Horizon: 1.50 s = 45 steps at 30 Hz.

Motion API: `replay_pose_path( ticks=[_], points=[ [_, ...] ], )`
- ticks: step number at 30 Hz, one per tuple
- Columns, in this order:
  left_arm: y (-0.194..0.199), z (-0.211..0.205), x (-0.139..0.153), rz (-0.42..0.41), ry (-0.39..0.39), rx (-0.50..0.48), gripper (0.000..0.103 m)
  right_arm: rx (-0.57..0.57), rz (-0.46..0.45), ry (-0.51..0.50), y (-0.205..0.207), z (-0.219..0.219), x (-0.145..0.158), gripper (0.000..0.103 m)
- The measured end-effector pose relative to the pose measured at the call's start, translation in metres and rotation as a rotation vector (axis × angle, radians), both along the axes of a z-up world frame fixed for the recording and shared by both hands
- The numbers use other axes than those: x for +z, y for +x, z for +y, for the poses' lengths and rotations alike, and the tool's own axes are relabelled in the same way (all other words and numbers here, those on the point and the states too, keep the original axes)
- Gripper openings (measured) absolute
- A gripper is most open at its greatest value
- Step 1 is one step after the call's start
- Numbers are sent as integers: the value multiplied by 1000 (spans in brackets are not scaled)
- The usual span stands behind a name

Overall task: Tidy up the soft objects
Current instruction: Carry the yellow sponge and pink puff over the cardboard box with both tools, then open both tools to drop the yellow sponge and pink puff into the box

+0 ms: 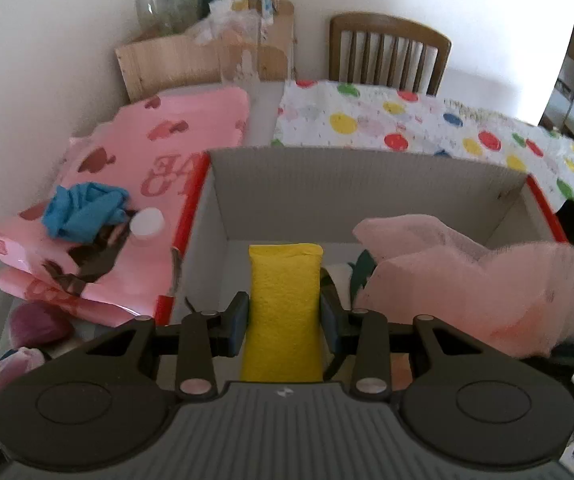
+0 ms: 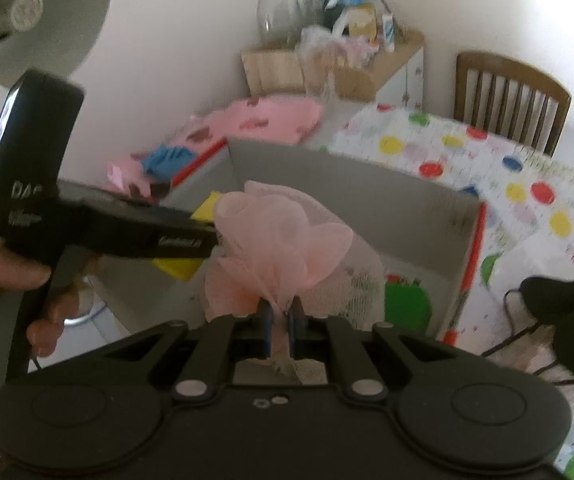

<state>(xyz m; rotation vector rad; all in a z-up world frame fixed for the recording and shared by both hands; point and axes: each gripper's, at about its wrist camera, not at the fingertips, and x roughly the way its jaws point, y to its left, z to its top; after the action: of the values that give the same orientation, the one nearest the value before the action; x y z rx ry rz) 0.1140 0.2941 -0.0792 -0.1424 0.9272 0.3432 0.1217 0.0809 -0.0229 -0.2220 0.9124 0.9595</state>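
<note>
My left gripper is shut on a yellow sponge, which it holds upright over the open cardboard box with red edges. My right gripper is shut on a pink mesh puff and holds it over the same box. The puff also shows at the right of the left wrist view. The left gripper's black body and the sponge's yellow corner show in the right wrist view, close to the left of the puff.
A pink bag with a blue cloth and a white cap lies left of the box. A spotted tablecloth, a wooden chair and a cluttered carton lie beyond. A lamp hangs at upper left.
</note>
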Motion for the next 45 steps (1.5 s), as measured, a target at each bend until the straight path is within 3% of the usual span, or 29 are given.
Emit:
replay_pose_path(
  ticks=[11,17,24,27,30,41,45],
  points=[
    [25,-2,-26,103,-11,-49,37,16,39,-60,-8,7,-16,14],
    [38,3,-37,230,-55,-25,37,-5,65,-63,-3,4,-14,20],
    [34,6,-34,209,-72,-2,39,-4,57,-62,-4,-1,-10,24],
    [31,5,-31,188,-74,1,47,-9,49,-57,-3,-3,-7,28],
    [27,4,-27,162,-73,3,49,-14,44,-45,-1,-7,-4,32],
    [9,-13,1,69,-31,5,50,-33,13,12,-2,-28,16,48],
    [2,-21,11,41,-28,-1,50,-42,-5,28,-3,-37,23,62]
  ],
)
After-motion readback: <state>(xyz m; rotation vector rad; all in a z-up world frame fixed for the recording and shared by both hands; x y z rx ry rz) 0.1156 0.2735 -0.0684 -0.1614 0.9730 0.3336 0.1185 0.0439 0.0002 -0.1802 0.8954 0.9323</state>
